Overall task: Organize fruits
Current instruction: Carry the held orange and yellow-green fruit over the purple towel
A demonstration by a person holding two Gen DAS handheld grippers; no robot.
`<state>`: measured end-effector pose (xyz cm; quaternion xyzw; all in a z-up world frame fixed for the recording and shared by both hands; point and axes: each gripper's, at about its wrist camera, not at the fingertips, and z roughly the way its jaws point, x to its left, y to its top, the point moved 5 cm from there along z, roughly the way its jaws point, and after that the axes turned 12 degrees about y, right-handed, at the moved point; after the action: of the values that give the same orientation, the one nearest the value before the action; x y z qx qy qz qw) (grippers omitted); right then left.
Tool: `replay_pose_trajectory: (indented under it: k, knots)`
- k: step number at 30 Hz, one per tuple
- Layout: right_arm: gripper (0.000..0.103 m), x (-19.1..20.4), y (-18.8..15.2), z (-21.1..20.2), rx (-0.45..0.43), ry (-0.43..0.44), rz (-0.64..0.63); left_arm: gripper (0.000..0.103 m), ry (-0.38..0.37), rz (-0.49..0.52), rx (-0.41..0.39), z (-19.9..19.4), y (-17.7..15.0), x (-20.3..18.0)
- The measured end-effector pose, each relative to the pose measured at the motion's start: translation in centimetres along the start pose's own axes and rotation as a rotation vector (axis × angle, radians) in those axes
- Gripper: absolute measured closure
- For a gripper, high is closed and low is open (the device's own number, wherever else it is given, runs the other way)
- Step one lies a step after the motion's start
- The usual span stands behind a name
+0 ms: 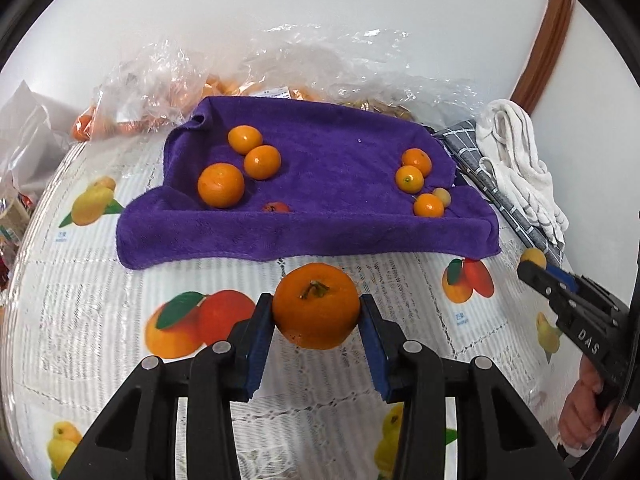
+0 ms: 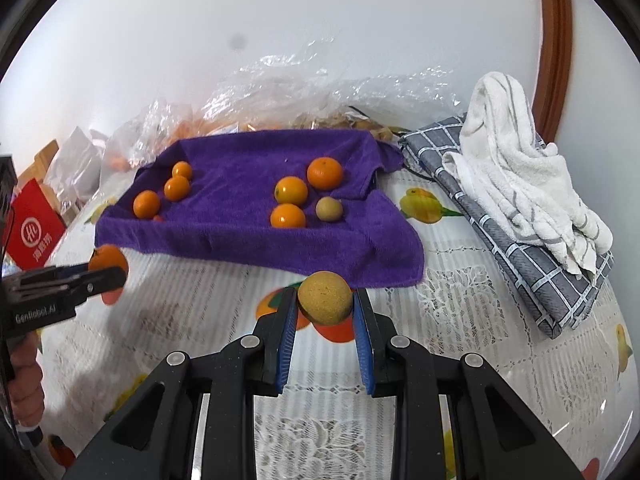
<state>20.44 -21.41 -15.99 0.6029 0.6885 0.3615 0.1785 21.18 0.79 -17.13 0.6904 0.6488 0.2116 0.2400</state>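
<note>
Now my left claw (image 1: 316, 312) clamps a round orange tangerine with a green stem (image 1: 316, 304), and my right claw (image 2: 325, 305) clamps a small tan, rough-skinned fruit (image 2: 325, 298); both hang above the table (image 1: 100, 280), just before the purple towel (image 1: 320, 232).

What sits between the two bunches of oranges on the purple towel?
Mostly bare purple towel; in the left wrist view one small red fruit lies near its front fold.
</note>
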Motion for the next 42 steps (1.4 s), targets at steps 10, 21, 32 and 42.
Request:
replay_pose_trajectory:
  k: [10, 21, 32, 42]
  knots:
    - [0.076, 0.7, 0.2, -1.0, -0.007, -0.031, 0.061, 0.063, -0.039, 0.029, -0.011, -1.0, 0.8, 1.1]
    - [0.076, 1.0, 0.4, -3.1, -0.033, -0.064, 0.095, 0.063, -0.058, 0.044, -0.024, -2.3, 1.0, 1.1]
    - [0.076, 1.0, 1.3, -4.1, -0.042, -0.037, 0.067, 0.063, -0.03, -0.009, -0.057, -4.2, 1.9, 1.7]
    - [0.076, 0.6, 3.5, -3.4, -0.036, 0.002, 0.019, 0.063, 0.004, -0.042, -0.076, -5.0, 4.1, 1.2]
